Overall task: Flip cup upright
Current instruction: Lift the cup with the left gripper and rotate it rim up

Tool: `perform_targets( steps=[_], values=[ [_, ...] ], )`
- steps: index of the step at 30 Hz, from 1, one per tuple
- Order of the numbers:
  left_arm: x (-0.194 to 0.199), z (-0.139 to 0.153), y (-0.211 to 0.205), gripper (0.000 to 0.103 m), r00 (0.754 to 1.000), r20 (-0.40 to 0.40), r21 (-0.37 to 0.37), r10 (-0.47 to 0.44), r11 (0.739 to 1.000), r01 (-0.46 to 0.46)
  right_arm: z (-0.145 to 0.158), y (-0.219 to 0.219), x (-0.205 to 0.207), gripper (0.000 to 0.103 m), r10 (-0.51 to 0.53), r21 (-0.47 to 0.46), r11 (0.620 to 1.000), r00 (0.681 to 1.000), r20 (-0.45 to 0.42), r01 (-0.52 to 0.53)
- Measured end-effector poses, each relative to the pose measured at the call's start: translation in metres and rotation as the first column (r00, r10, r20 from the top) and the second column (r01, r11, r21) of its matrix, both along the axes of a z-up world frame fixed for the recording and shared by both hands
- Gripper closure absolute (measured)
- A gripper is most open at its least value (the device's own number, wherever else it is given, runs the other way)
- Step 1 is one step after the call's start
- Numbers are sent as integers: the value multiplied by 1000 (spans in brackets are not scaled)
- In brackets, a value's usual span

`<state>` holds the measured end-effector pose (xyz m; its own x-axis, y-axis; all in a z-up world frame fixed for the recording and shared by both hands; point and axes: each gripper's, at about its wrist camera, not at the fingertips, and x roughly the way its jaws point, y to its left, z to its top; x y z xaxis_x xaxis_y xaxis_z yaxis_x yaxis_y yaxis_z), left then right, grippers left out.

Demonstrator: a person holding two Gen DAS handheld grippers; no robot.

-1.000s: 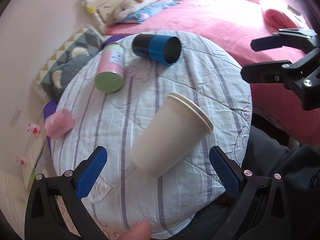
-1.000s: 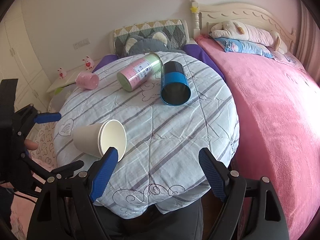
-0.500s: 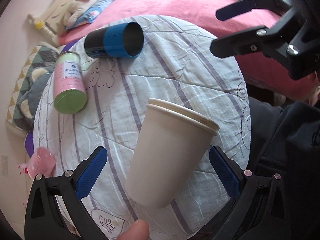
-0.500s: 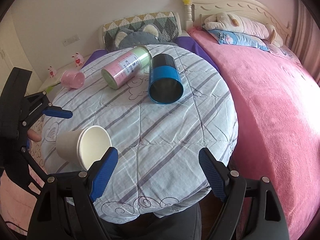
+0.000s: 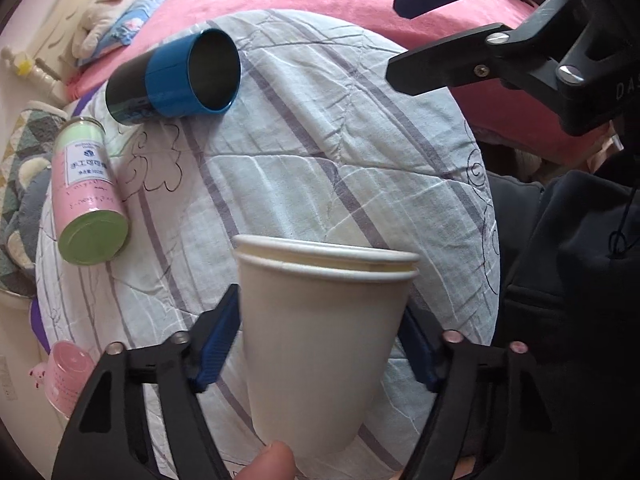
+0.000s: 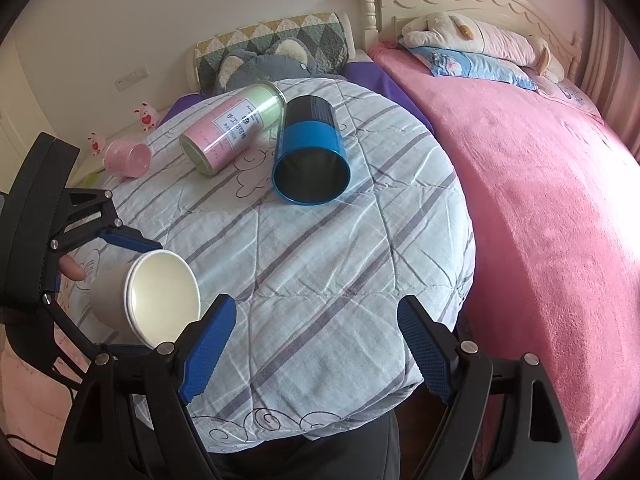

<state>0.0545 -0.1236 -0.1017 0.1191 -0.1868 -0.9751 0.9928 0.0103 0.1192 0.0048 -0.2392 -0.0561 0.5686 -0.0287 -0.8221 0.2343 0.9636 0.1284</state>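
Observation:
A cream paper cup [image 5: 320, 344] lies on its side at the near left edge of the round table [image 5: 340, 152], mouth toward the table's middle; it also shows in the right wrist view [image 6: 152, 296]. My left gripper [image 5: 320, 348] is shut on the cup, one blue pad on each side of its wall. My right gripper [image 6: 316, 348] is open and empty, hovering over the table's near edge; it also appears at the top right of the left wrist view [image 5: 496, 24].
A blue and black cup [image 6: 310, 152] lies on its side with its mouth open. A pink and green can [image 6: 232, 128] lies beside it. A small pink cup [image 6: 128, 158] lies at the far left edge. A pink bed [image 6: 540, 184] stands on the right.
My left gripper has closed in around the paper cup and shut on it. The cup looms larger between the pads. The right gripper has barely moved.

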Motion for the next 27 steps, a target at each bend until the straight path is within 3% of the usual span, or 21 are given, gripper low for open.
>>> perform_targets(
  steps=[11,17,21,23,25,27],
  values=[
    [18,2,7,36,996,-43,-12,75,997,-76,-3,-5,3,19,1,7,1000,1000,-6,-1],
    [28,9,24,37,979,-33,-52,203,977,-204,-2,0,2,19,17,7,1000,1000,-1,-17],
    [40,19,43,37,943,-25,-99,331,938,-331,1,4,2,19,37,7,999,999,7,-37],
    [45,24,54,37,914,-22,-128,405,906,-404,2,9,3,19,57,7,998,998,11,-57],
    [50,30,66,37,877,-18,-168,480,863,-476,3,15,3,19,77,4,997,997,15,-77],
    [56,36,78,37,825,-21,-221,564,802,-554,5,19,3,19,96,1,995,995,20,-96]
  ],
)
